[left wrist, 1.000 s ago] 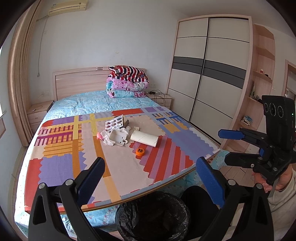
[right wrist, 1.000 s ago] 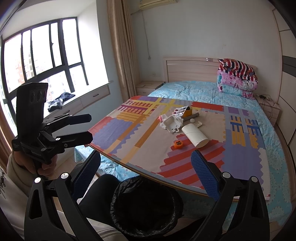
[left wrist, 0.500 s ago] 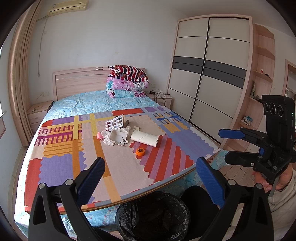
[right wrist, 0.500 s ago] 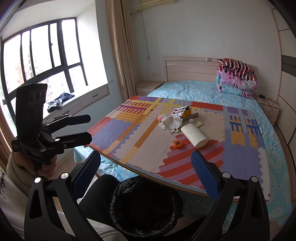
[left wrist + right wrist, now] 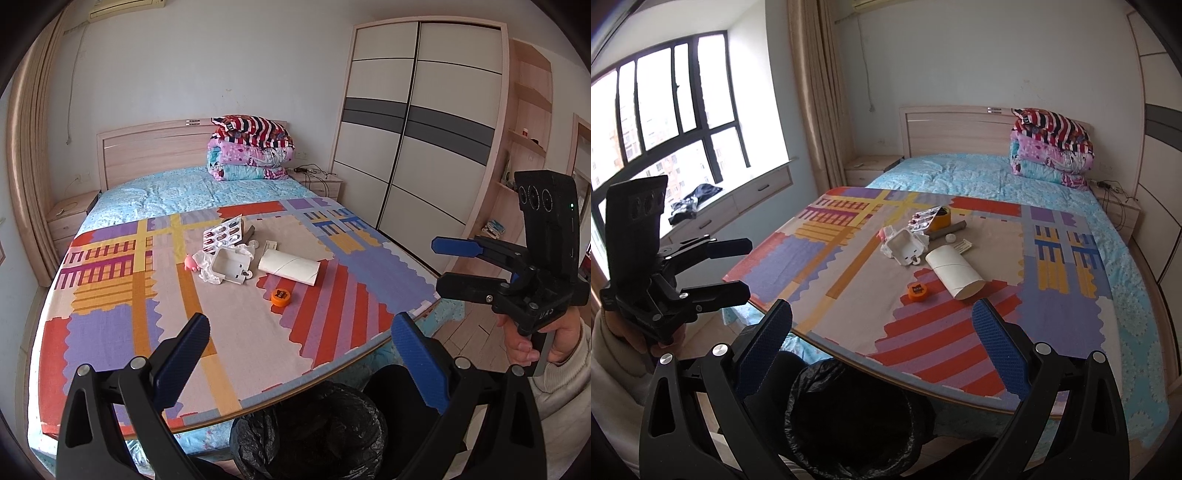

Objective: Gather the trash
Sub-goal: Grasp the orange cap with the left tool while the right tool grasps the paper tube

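Right, through the left wrist I see my left gripper [image 5: 297, 349] spread wide and empty above the bin [image 5: 310, 432], trash [image 5: 258, 258] clustered mid-mat (well out of reach). Through the right wrist, my right gripper [image 5: 882, 341] is equally splayed, holding nothing, ready for the cardboard tube [image 5: 955, 271].

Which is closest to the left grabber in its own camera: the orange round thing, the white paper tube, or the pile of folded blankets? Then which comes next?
1. Orange round thing, on the mat, just ahead.
2. White paper tube, lying right behind it.
3. Folded blankets, far back by the headboard.
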Motion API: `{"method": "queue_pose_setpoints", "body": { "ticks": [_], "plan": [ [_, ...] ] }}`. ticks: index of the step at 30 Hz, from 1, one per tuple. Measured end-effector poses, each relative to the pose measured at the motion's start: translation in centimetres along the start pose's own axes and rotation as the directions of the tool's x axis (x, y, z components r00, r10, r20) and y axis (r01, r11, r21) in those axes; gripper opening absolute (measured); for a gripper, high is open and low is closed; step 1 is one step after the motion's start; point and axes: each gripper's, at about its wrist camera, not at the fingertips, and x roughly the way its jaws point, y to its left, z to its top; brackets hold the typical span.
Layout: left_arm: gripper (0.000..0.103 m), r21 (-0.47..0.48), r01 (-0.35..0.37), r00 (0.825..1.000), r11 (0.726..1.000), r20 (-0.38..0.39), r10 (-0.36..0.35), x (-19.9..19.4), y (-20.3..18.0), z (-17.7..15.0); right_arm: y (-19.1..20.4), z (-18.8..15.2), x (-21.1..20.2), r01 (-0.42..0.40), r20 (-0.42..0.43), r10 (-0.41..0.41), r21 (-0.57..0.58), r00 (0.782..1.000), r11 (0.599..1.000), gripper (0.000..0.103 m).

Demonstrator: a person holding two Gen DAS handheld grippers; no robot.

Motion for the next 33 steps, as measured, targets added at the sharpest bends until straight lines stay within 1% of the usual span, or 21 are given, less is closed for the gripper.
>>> {"method": "queue_pose_setpoints", "body": {
  "ticks": [2, 10, 15, 19, 25, 28, 30, 33],
  "plan": [
    [0.095, -0.014, 0.009, 1.000, 1.000, -0.020, -0.009, 1.3, 0.5, 0.3, -1.0, 0.2, 1.2, 0.015, -0.016, -0.015, 0.003, 1.000, 1.000, 0.099],
    [0.095, -0.002, 0.023, 0.996, 1.000, -0.087, -0.023, 7.2, 1.6, 1.0, -4.9, 1.4, 6.4, 0.042, -0.069, -0.040, 0.019, 0.997, 0.999, 0.099],
    [0.095, -0.026, 0.022, 0.990, 0.999, -0.140, -0.025, 11.3, 2.9, 0.9, -6.9, 1.6, 9.9, 0.045, -0.115, -0.041, 0.028, 0.993, 0.999, 0.099],
    [0.095, -0.045, 0.030, 0.983, 0.999, -0.181, -0.038, 14.6, 3.8, 0.7, -8.0, 1.2, 13.0, 0.071, -0.154, -0.071, -0.003, 0.985, 0.997, 0.099],
    [0.095, -0.045, 0.028, 0.976, 0.999, -0.213, -0.037, 18.1, 4.8, 0.6, -9.6, 0.7, 16.3, 0.039, -0.191, -0.037, 0.009, 0.981, 0.999, 0.099],
    [0.089, -0.038, 0.031, 0.974, 0.999, -0.223, -0.039, 19.4, 4.9, 0.6, -9.9, 0.7, 17.4, 0.024, -0.203, -0.022, 0.008, 0.979, 1.000, 0.099],
    [0.089, -0.038, 0.030, 0.972, 0.999, -0.234, -0.038, 20.3, 4.9, 0.5, -9.8, 0.7, 17.9, 0.023, -0.208, -0.023, -0.002, 0.978, 1.000, 0.099],
    [0.082, -0.045, 0.042, 0.968, 0.998, -0.245, -0.052, 21.3, 5.0, 0.5, -9.8, 0.8, 18.6, 0.017, -0.222, -0.020, -0.015, 0.975, 1.000, 0.099]
  ]
}}
